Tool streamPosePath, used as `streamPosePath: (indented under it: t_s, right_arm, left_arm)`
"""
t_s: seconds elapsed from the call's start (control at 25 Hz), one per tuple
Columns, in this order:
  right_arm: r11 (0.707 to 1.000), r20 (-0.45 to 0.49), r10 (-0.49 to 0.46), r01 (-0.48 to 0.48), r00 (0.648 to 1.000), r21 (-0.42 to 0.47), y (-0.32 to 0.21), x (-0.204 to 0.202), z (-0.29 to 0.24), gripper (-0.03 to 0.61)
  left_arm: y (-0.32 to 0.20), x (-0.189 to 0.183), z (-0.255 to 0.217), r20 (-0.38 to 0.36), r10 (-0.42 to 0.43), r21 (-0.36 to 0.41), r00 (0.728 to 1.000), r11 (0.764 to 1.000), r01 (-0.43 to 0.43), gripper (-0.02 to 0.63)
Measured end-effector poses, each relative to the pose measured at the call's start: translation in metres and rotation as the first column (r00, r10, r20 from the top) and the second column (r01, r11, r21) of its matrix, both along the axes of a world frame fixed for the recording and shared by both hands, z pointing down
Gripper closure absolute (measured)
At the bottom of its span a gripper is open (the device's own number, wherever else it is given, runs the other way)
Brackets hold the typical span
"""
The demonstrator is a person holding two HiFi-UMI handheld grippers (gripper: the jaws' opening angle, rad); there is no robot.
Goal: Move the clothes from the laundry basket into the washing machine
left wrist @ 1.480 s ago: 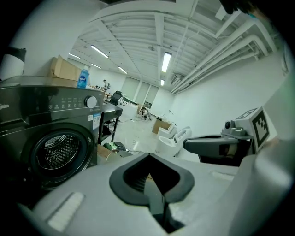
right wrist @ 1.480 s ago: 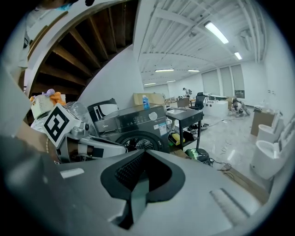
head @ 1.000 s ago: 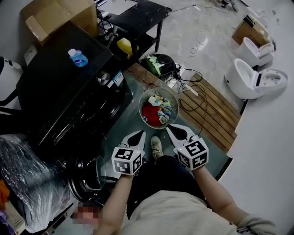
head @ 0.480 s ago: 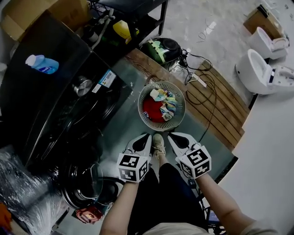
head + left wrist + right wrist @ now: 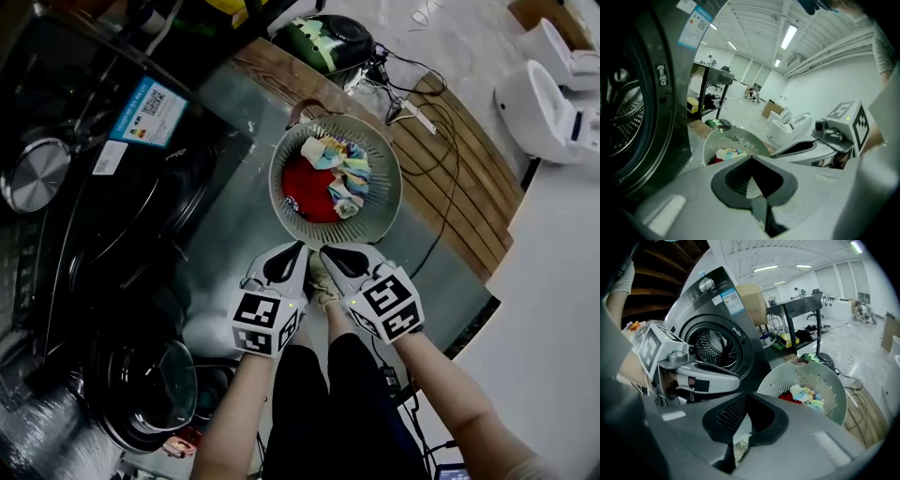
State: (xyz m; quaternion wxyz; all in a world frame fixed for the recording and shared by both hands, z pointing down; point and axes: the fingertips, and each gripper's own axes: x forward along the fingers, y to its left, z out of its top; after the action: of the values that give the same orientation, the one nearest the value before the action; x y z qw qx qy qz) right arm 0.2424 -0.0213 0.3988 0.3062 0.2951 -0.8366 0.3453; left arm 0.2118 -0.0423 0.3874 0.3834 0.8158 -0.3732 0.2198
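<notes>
A round pale laundry basket (image 5: 281,159) stands on the floor beside the dark front-loading washing machine (image 5: 103,197). It holds a red garment (image 5: 311,192) and a pale multicoloured bundle (image 5: 344,169). My left gripper (image 5: 289,253) and right gripper (image 5: 336,255) are side by side just short of the basket's near rim, both shut and empty. In the left gripper view the basket (image 5: 740,139) lies ahead of the left gripper (image 5: 751,161). The right gripper view has the basket (image 5: 834,394), the open drum (image 5: 711,350) and the right gripper (image 5: 745,397).
The washer's round door (image 5: 155,394) hangs open at lower left. My shoe (image 5: 323,281) is between the grippers. Cables (image 5: 441,141) run over wooden boards right of the basket. White toilets (image 5: 553,94) stand far right, and a green-black appliance (image 5: 328,37) behind the basket.
The view has dropped closer to the floor, so the basket looks bigger. Both grippers have drawn together and nearer the basket's rim. Their jaws stay shut.
</notes>
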Motion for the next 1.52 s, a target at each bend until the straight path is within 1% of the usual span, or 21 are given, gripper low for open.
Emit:
streamPosePath:
  t_s: [0.2,0.28,0.4,0.48,0.6,0.64,0.76,0.88,1.0,1.08,1.16,1.24,1.28,1.32,1.36,1.4,1.44,1.52]
  right_arm:
    - [1.0,-0.035,-0.007,0.006,0.999,-0.019,-0.02,-0.003,0.068,0.554]
    - [0.999,-0.053,-0.018,0.016,0.998,-0.037,-0.027,-0.004,0.089,0.546]
    - [0.996,-0.078,-0.057,0.05,0.995,-0.078,-0.031,-0.003,0.121,0.512]
    - [0.99,-0.107,-0.094,0.082,0.99,-0.113,-0.032,-0.003,0.147,0.489]
    - [0.977,-0.159,-0.165,0.138,0.974,-0.164,-0.036,-0.005,0.187,0.41]
    - [0.971,-0.177,-0.193,0.162,0.965,-0.174,-0.038,-0.005,0.199,0.394]
    - [0.954,-0.222,-0.26,0.214,0.94,-0.211,-0.039,-0.005,0.231,0.391]
    - [0.932,-0.256,-0.309,0.238,0.916,-0.273,-0.032,-0.003,0.262,0.347]
    - [0.928,-0.29,-0.305,0.215,0.907,-0.303,-0.031,0.002,0.287,0.341]
    - [0.924,-0.309,-0.308,0.205,0.9,-0.323,-0.027,0.006,0.3,0.336]
    - [0.906,-0.329,-0.341,0.214,0.881,-0.365,-0.012,0.012,0.311,0.337]
    - [0.894,-0.352,-0.385,0.25,0.853,-0.372,-0.006,0.014,0.321,0.343]
    - [0.895,-0.369,-0.393,0.26,0.842,-0.362,-0.009,0.014,0.326,0.36]
    - [0.9,-0.384,-0.389,0.256,0.837,-0.352,-0.014,0.015,0.33,0.402]
    - [0.906,-0.393,-0.376,0.244,0.839,-0.345,-0.018,0.016,0.333,0.458]
    - [0.91,-0.396,-0.362,0.23,0.844,-0.344,-0.021,0.018,0.334,0.483]
    - [0.912,-0.394,-0.354,0.22,0.848,-0.345,-0.021,0.019,0.334,0.529]
    - [0.917,-0.387,-0.341,0.212,0.857,-0.338,-0.022,0.02,0.326,0.535]
  left_arm:
    - [-0.009,-0.021,0.066,0.069,-0.043,0.009,0.997,0.999,0.043,0.613]
    - [-0.011,-0.028,0.081,0.086,-0.082,0.008,0.993,0.997,0.081,0.614]
    - [-0.013,-0.038,0.095,0.113,-0.154,0.011,0.982,0.988,0.153,0.613]
    - [-0.017,-0.042,0.102,0.118,-0.189,0.017,0.975,0.982,0.188,0.614]
    - [-0.021,-0.046,0.112,0.109,-0.211,0.017,0.971,0.977,0.21,0.614]
    - [-0.022,-0.047,0.115,0.106,-0.214,0.015,0.971,0.977,0.214,0.613]
    - [-0.019,-0.05,0.125,0.117,-0.215,0.005,0.97,0.976,0.216,0.613]
    - [-0.015,-0.058,0.139,0.148,-0.233,-0.008,0.961,0.972,0.237,0.614]
    - [-0.017,-0.064,0.146,0.138,-0.266,-0.005,0.954,0.963,0.269,0.614]
    - [-0.017,-0.064,0.15,0.13,-0.271,-0.002,0.954,0.962,0.274,0.614]
    - [-0.014,-0.062,0.156,0.122,-0.265,-0.003,0.956,0.964,0.268,0.614]
    - [-0.011,-0.063,0.162,0.115,-0.267,-0.008,0.957,0.963,0.27,0.614]
    - [-0.01,-0.065,0.165,0.114,-0.275,-0.01,0.955,0.96,0.278,0.613]
    - [-0.01,-0.067,0.167,0.113,-0.284,-0.011,0.952,0.958,0.287,0.614]
    - [-0.009,-0.068,0.169,0.113,-0.291,-0.014,0.95,0.956,0.294,0.614]
    - [-0.009,-0.068,0.169,0.113,-0.294,-0.019,0.949,0.955,0.297,0.613]
    - [-0.007,-0.068,0.17,0.113,-0.293,-0.023,0.949,0.955,0.297,0.614]
    - [-0.003,-0.068,0.169,0.113,-0.288,-0.029,0.951,0.956,0.293,0.613]
